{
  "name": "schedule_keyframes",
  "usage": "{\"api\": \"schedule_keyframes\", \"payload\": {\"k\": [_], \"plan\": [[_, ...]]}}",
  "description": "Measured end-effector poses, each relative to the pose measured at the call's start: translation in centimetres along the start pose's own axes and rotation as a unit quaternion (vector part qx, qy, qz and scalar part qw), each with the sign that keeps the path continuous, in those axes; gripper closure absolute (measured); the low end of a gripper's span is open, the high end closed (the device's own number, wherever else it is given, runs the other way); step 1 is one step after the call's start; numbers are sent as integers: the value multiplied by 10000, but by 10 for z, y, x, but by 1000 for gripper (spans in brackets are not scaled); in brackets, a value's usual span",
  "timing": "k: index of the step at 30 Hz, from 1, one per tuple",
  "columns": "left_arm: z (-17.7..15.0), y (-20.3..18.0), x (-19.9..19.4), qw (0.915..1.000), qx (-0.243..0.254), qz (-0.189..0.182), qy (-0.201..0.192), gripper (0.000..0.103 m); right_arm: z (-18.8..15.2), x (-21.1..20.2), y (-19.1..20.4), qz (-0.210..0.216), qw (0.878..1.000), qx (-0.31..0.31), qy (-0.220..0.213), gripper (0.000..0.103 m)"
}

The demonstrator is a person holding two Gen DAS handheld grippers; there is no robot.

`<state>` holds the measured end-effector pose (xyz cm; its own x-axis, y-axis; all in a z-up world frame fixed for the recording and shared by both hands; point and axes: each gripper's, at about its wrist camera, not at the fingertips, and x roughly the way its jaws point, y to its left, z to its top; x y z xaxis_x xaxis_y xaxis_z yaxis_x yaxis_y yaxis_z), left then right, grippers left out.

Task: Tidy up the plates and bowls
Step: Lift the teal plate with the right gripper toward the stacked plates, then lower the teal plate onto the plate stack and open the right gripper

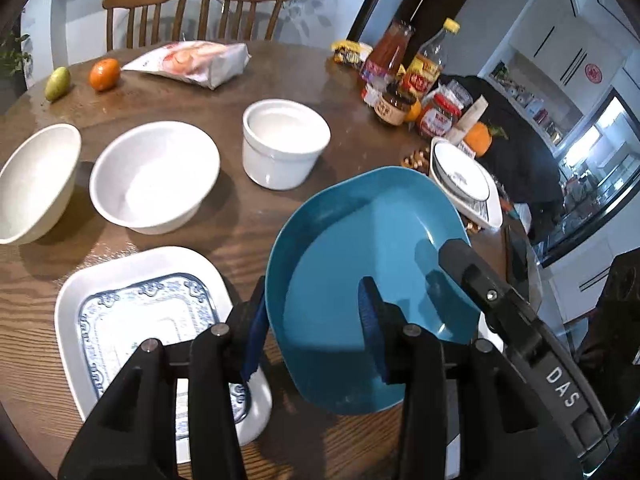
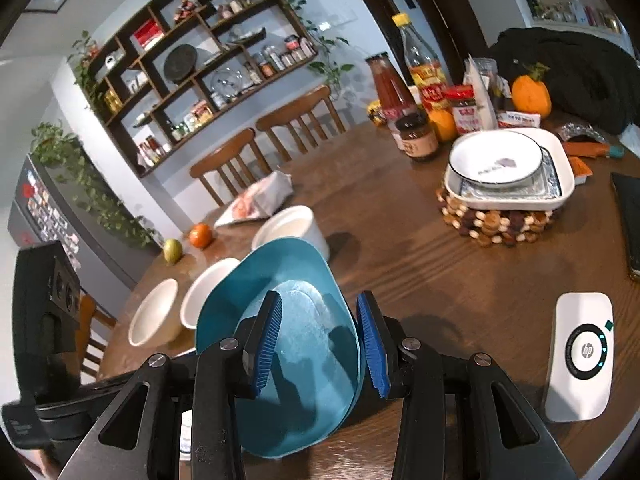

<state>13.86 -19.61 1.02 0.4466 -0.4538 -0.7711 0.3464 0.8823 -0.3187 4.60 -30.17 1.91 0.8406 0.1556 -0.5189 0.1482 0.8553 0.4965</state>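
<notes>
**Blue plate held off the bench by both grippers**

Both our left gripper (image 1: 316,330) and right gripper (image 2: 322,344) are nearly closed, pinching opposite rims of the blue plate (image 1: 360,248) above the bench (image 1: 240,236). It looks tilted; uneven lifting could slide it onto the patterned tray (image 1: 132,320) below.

- From the left wrist we look steeply down along its fingers, close over the wooden table (image 1: 248,232), with the blue plate (image 1: 360,248) right before us.
- From the right wrist we look at a shallower angle, the blue plate (image 2: 288,344) again nearest.
- Both views share the plate, the white bowls beyond it and the chairs behind.
</notes>
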Motion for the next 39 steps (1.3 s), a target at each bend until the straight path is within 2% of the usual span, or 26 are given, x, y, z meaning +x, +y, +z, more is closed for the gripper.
{"api": "schedule_keyframes", "payload": {"k": [10, 21, 39], "plan": [[-1, 28, -34, 9992, -307, 1, -263, 58, -7, -1, 35, 278, 9993, -207, -130, 61], [-9, 62, -54, 9972, -564, 234, -439, 55, -22, 14, 73, 423, 9980, -453, 137, 61], [-24, 117, -48, 9947, -885, 521, -65, 54, -56, 57, 95, 538, 9933, -529, 871, 61]]}}
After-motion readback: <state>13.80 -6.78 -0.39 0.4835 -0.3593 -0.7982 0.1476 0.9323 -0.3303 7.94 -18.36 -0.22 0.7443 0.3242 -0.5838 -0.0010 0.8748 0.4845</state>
